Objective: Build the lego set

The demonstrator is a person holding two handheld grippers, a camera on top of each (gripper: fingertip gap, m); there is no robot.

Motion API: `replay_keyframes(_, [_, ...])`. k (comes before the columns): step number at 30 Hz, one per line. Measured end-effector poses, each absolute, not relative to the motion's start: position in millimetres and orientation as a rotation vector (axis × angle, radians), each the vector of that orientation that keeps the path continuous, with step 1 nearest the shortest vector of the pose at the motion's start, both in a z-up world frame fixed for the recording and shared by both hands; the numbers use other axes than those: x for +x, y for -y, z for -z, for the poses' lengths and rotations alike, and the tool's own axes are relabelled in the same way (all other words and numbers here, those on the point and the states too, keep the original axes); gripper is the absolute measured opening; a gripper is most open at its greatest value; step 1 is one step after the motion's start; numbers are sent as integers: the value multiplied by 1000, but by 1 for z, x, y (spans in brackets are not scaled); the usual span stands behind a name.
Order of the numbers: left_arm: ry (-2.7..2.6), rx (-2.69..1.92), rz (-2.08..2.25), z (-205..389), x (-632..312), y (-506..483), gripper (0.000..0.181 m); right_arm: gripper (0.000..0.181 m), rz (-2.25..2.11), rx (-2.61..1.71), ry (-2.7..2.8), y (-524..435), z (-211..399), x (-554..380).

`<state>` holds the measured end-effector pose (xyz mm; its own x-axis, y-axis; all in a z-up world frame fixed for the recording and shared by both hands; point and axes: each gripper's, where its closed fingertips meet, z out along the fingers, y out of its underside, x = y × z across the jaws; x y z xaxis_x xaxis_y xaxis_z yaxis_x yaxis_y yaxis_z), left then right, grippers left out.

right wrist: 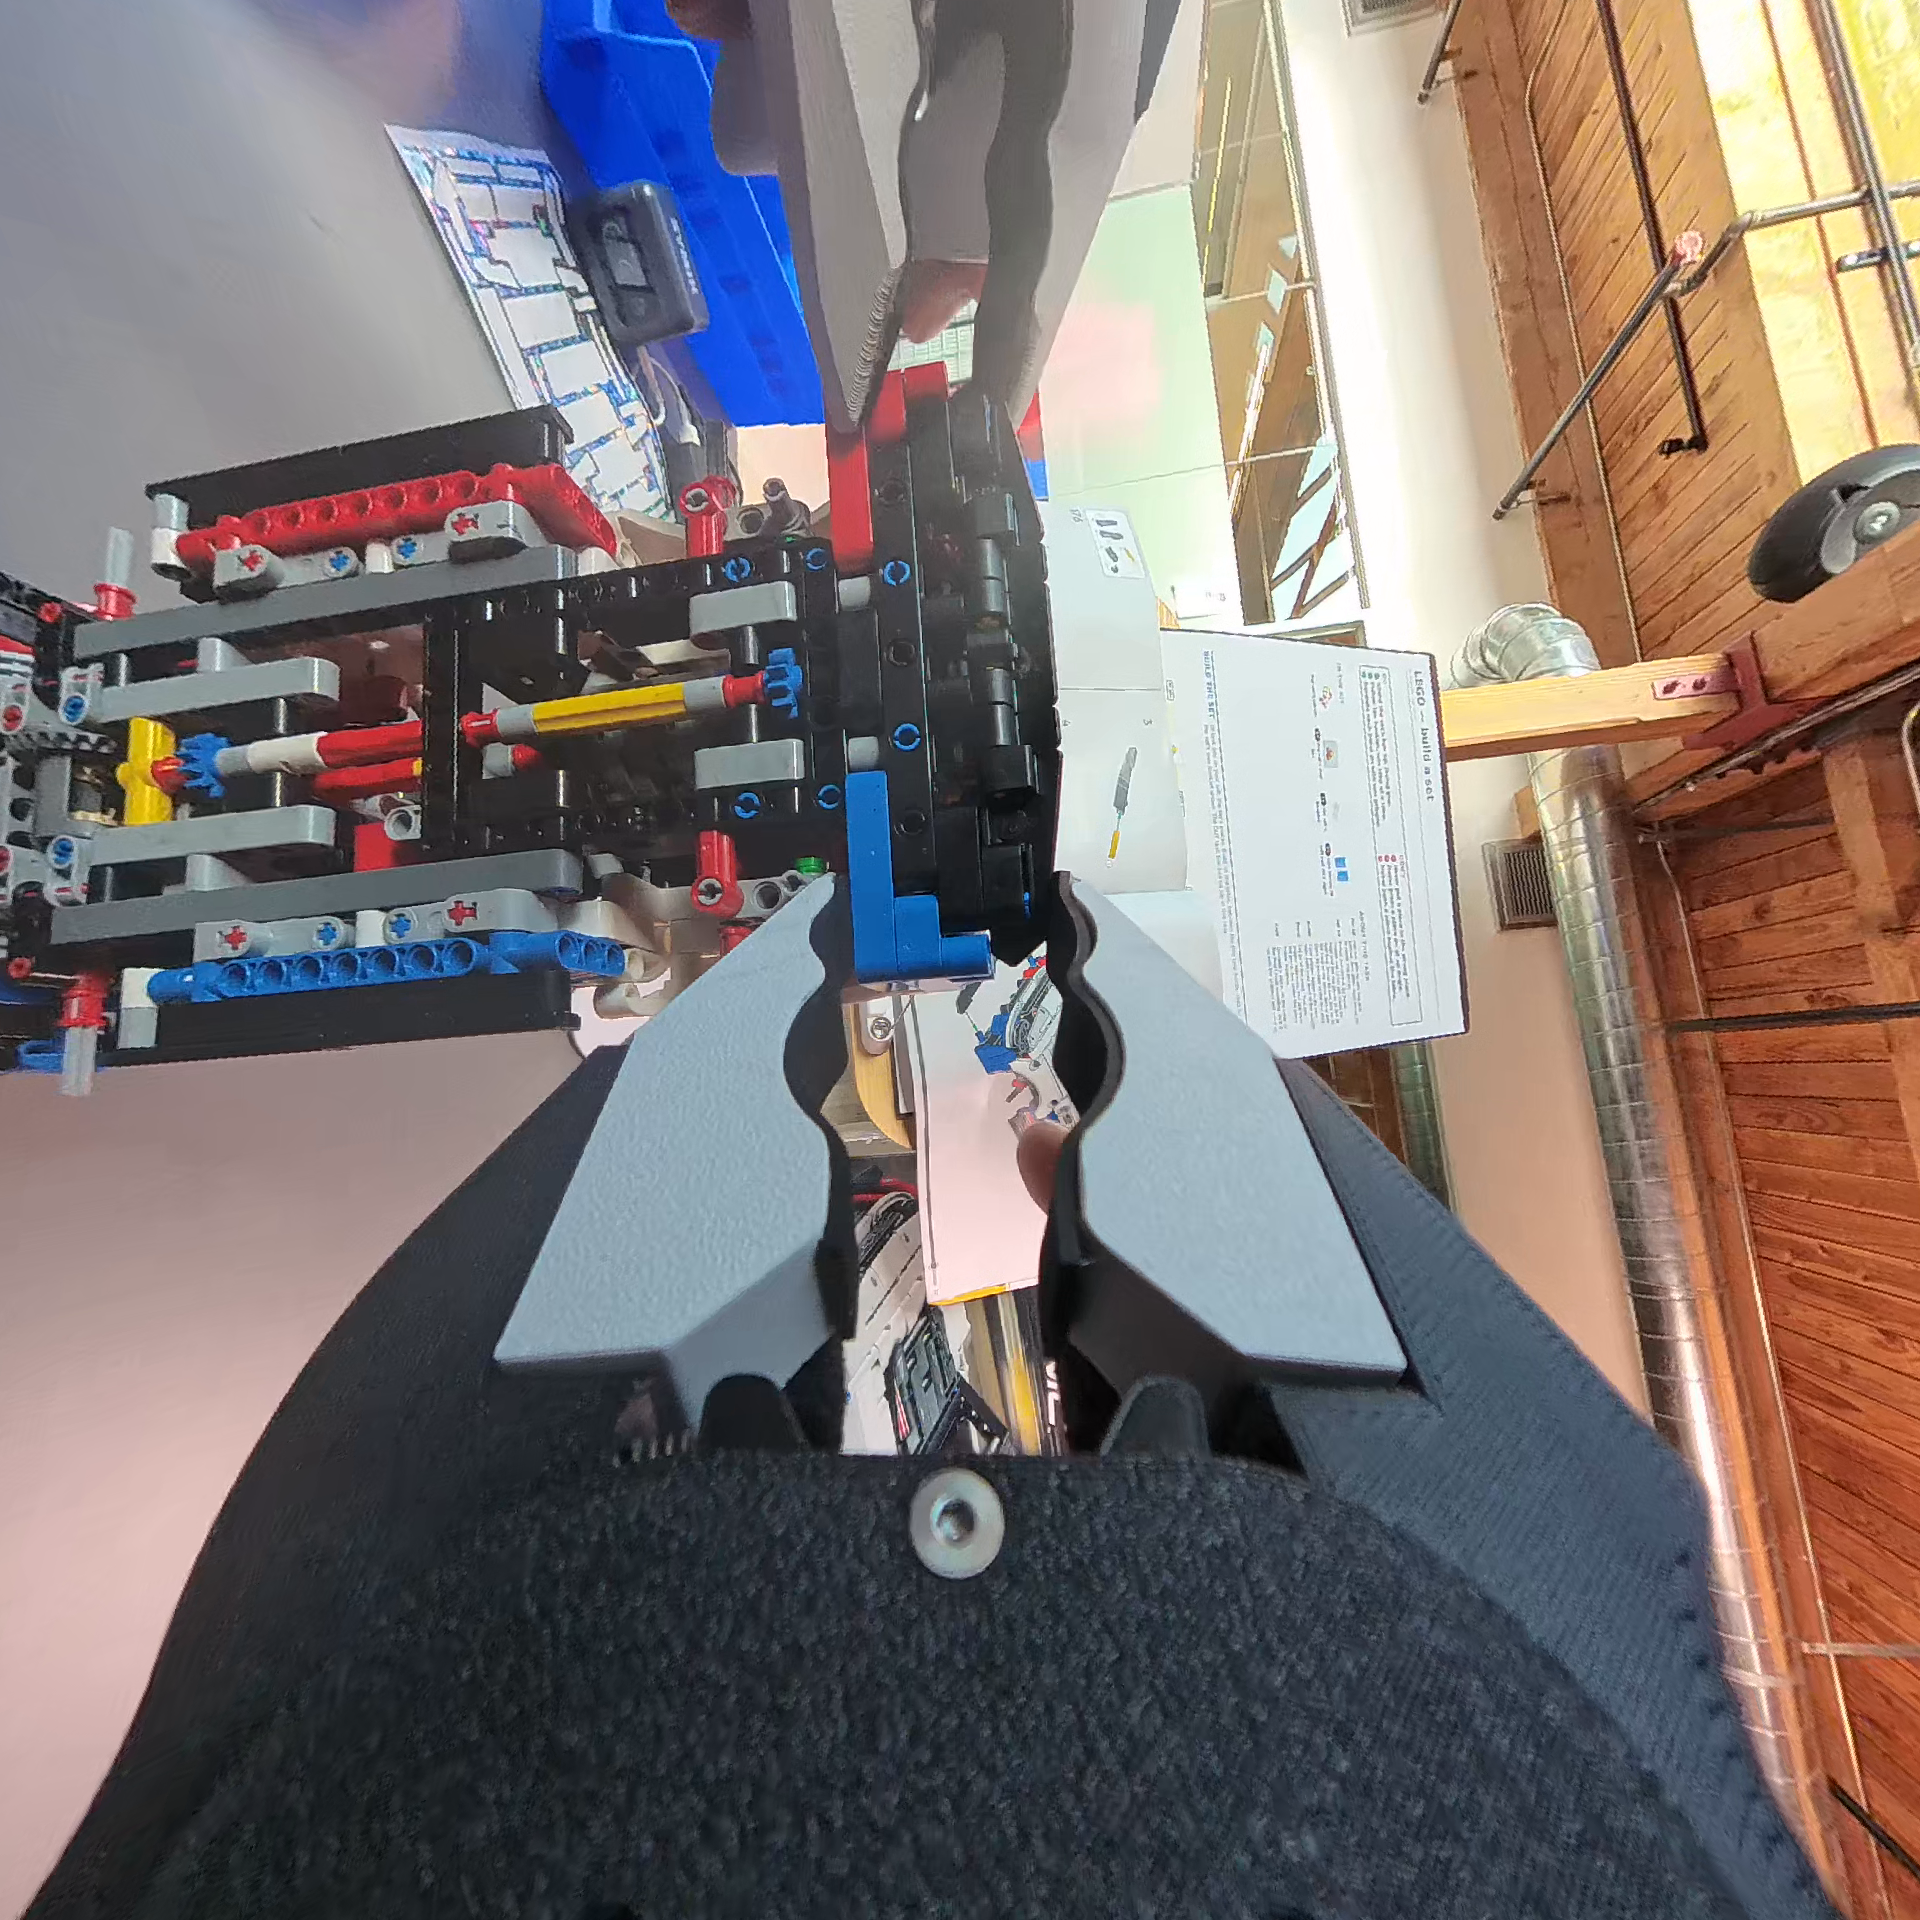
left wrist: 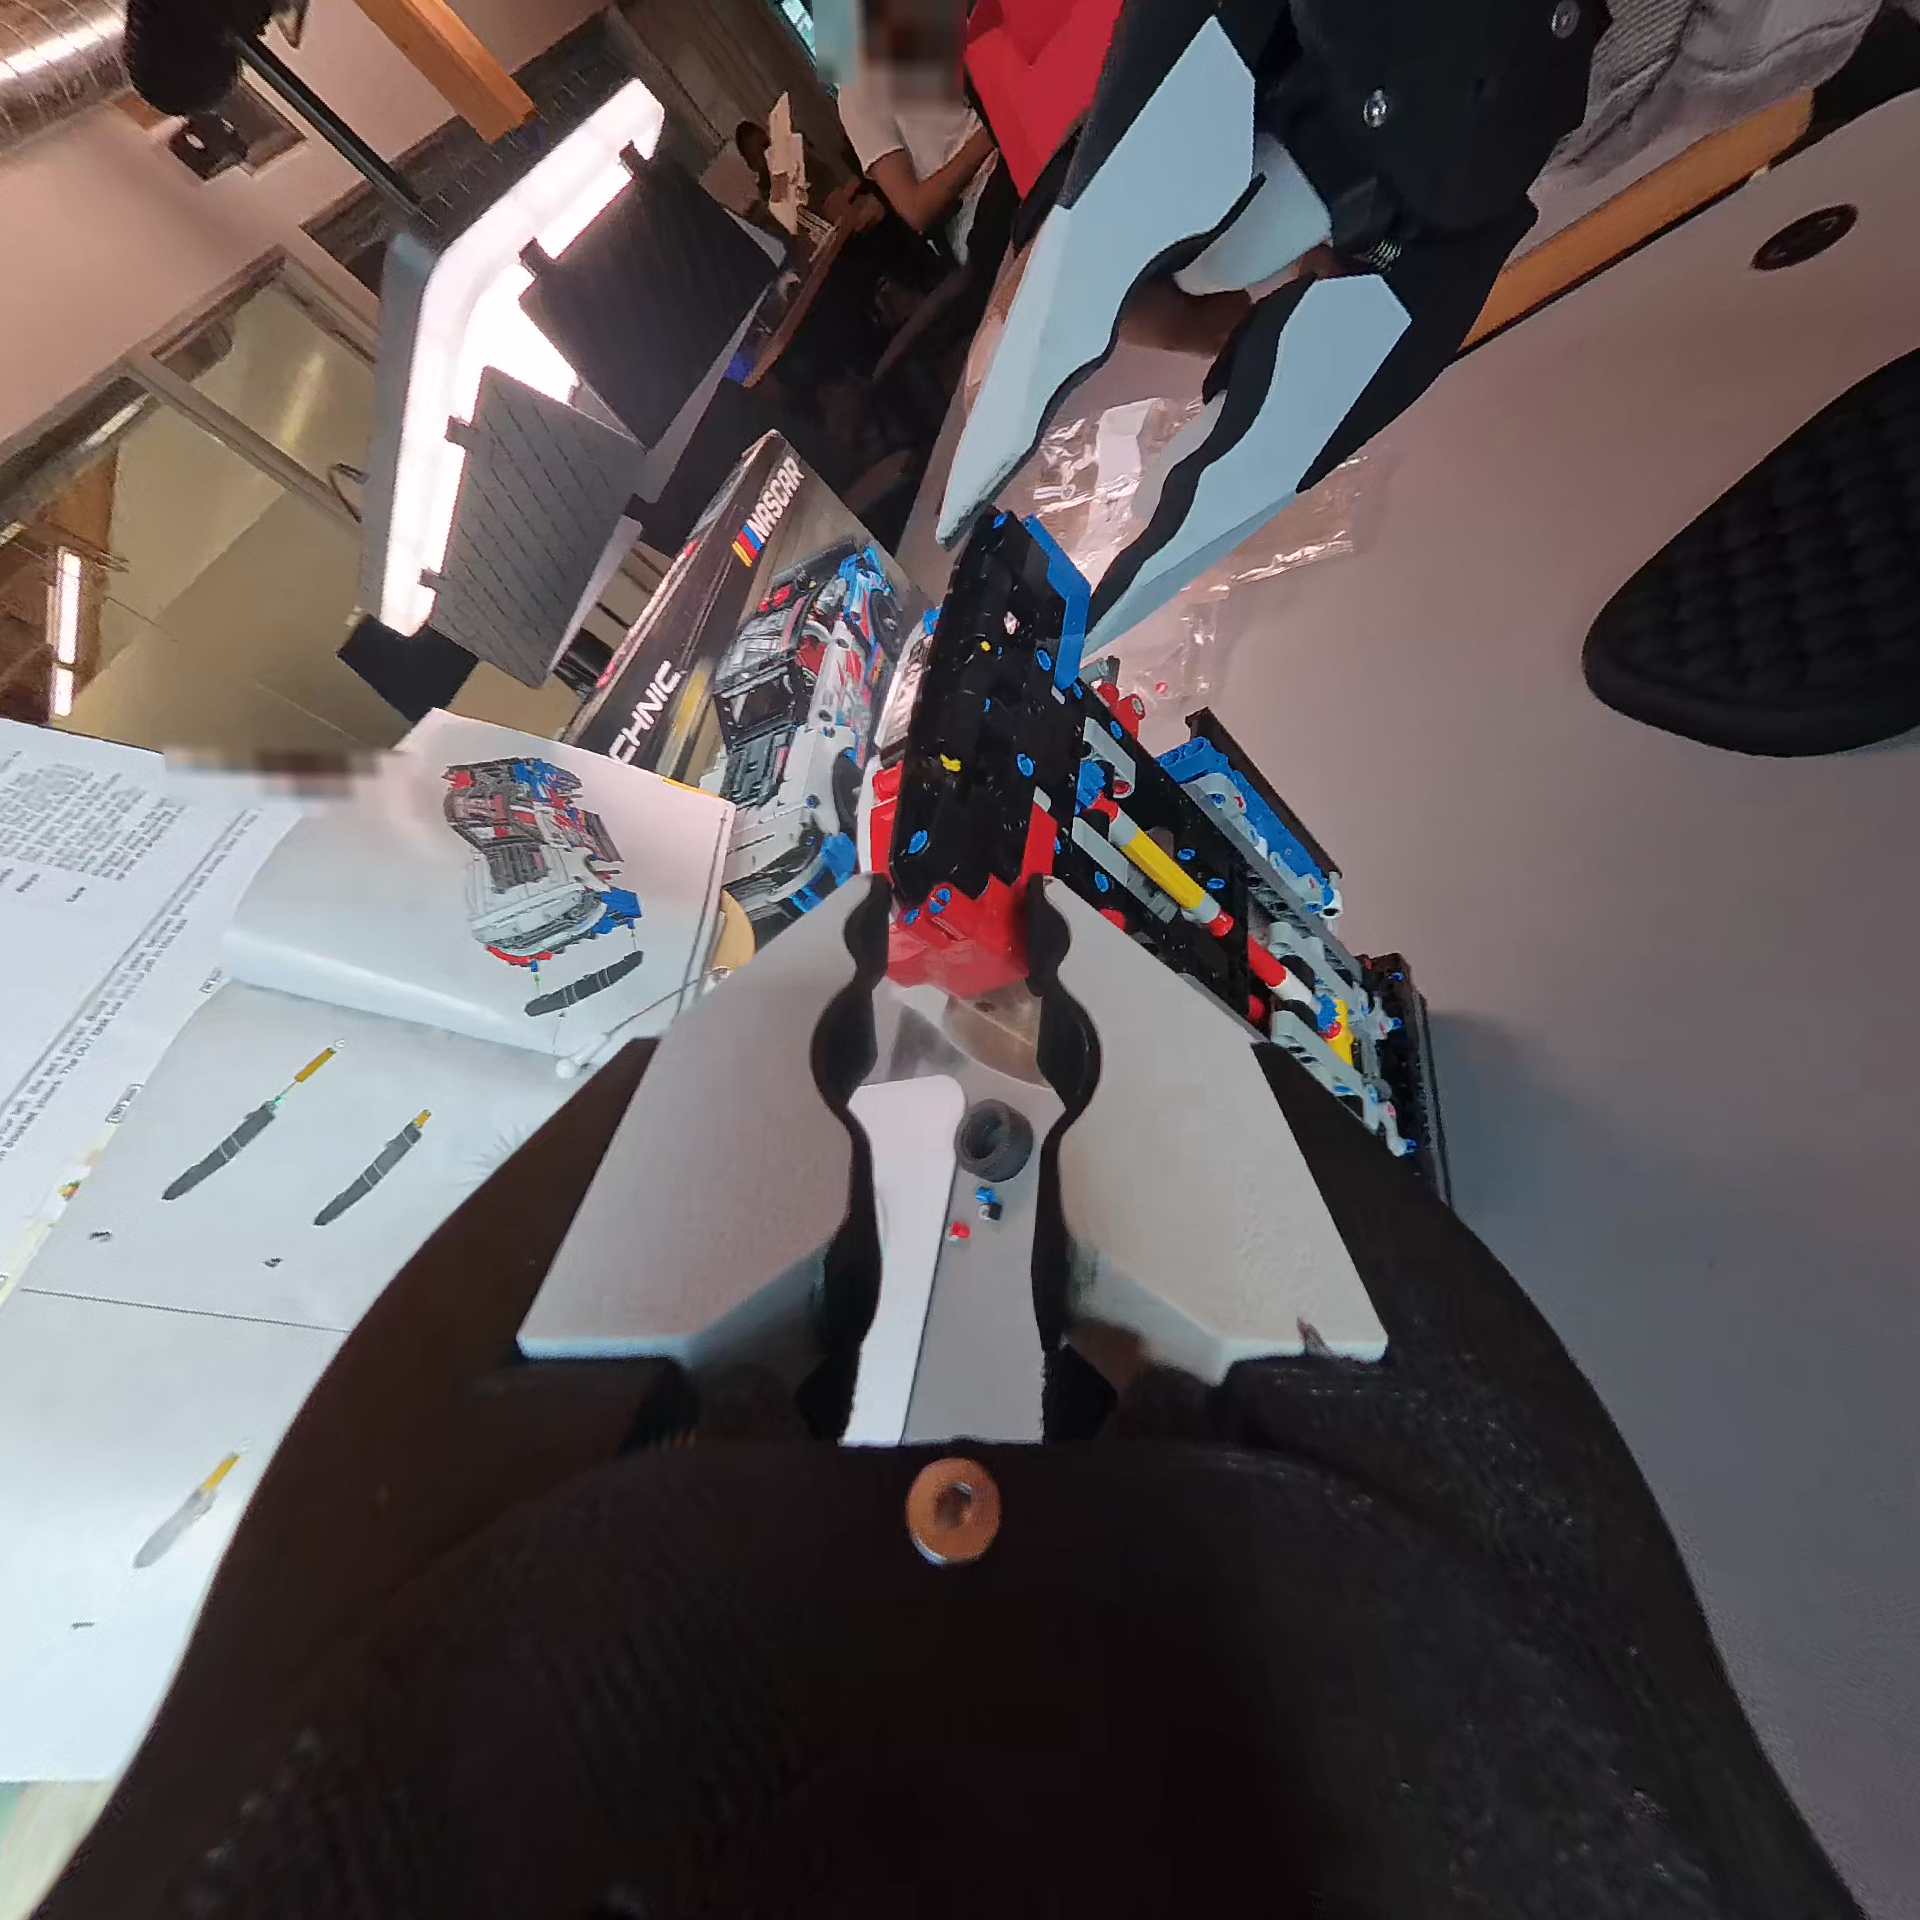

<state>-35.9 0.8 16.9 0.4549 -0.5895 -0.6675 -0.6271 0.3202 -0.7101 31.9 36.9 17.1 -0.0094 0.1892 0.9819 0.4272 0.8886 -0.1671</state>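
The half-built Lego car chassis (left wrist: 1195, 862) has black, grey, red and blue beams and a yellow axle; it stretches left in the right wrist view (right wrist: 520, 727). Its black end panel (left wrist: 987, 727) stands upright. My left gripper (left wrist: 958, 894) is shut on the panel's red corner (left wrist: 956, 935). My right gripper (right wrist: 945, 888) is shut on the opposite blue corner (right wrist: 894, 914). Each gripper also shows at the top of the other's view: the right one (left wrist: 1023, 587) and the left one (right wrist: 930, 400).
The open instruction booklet (left wrist: 468, 883) and the set box (left wrist: 769, 675) lie to the left. A small black tyre (left wrist: 994, 1138) and tiny loose pieces (left wrist: 977, 1210) lie below the model. Clear plastic bags (left wrist: 1247, 582), a blue bin (right wrist: 665, 156) and a sticker sheet (right wrist: 520, 239) are nearby. One gripper's finger ends stand about 9 centimeters off the other's.
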Motion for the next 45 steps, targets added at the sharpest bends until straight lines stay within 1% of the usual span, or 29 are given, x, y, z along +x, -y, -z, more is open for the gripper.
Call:
replay_keyframes(3, [-1226,-1322,-86,-15,-32,1,42,35,207,-512,1581,-37,-17,33])
replay_keyframes(4, [-1234,-1327,-85,-12,-30,0,42,35,210,-512,1579,-35,-17,32])
replay_keyframes(5, [-1224,-1321,-107,-12,-30,-2,41,35,215,-510,1577,-33,-17,32])
replay_keyframes(6, [-1212,-1305,-126,-14,-30,-4,33,35,218,-512,1572,-33,-17,33])
replay_keyframes(14, [-1241,-1299,0,-15,-24,6,24,35,222,-477,1571,-27,-16,38])
replay_keyframes(20, [-1213,-1332,41,-16,-24,9,22,35,266,-518,1551,-25,-16,39])
replay_keyframes(21, [-1191,-1345,54,-16,-24,9,26,35,280,-531,1538,-23,-16,40])
replay_keyframes(23, [-1161,-1413,134,-11,-23,12,52,36,294,-520,1505,-13,-16,41])
replay_keyframes(24, [-1155,-1456,191,-6,-21,14,62,36,299,-519,1488,-6,-16,42])
replay_keyframes(25, [-1148,-1484,224,-2,-19,15,66,36,287,-521,1475,1,-16,42])
replay_keyframes(26, [-1131,-1480,213,0,-19,14,64,36,250,-531,1464,9,-16,43])
replay_keyframes(27, [-1119,-1458,192,-1,-21,14,53,36,203,-546,1459,18,-16,44])
replay_keyframes(28, [-1124,-1449,207,-2,-21,17,49,37,154,-562,1463,26,-15,46])
replay_keyframes(29, [-1125,-1460,246,-1,-21,21,48,43,85,-591,1473,33,-14,50])
replay_keyframes(30, [-1120,-1464,273,0,-21,24,48,55,-19,-638,1484,40,-13,56])
replay_keyframes(33, [-1143,-1403,317,2,-21,39,47,64,-393,-848,1406,44,-7,76])
replay_keyframes(36, [-1200,-1344,364,7,-18,60,47,86,-664,-1032,1433,43,42,79])
replay_keyframes(37, [-1203,-1334,372,10,-19,66,47,92,-708,-1075,1466,45,65,76])
replay_keyframes(38, [-1199,-1322,383,12,-20,71,47,93,-720,-1092,1488,46,86,71])
replay_keyframes(41, [-1186,-1271,483,18,-22,89,48,87,-630,-1045,1496,42,123,46])
replay_keyframes(42, [-1163,-1258,502,19,-25,92,48,80,-594,-1020,1507,41,130,37])
replay_keyframes(43, [-1139,-1251,526,20,-28,94,48,61,-553,-993,1512,40,134,29])
replay_keyframes(44, [-1114,-1249,556,21,-31,97,49,52,-517,-965,1493,38,132,23])
replay_keyframes(45, [-1078,-1256,571,21,-37,97,50,52,-505,-973,1491,36,133,19])
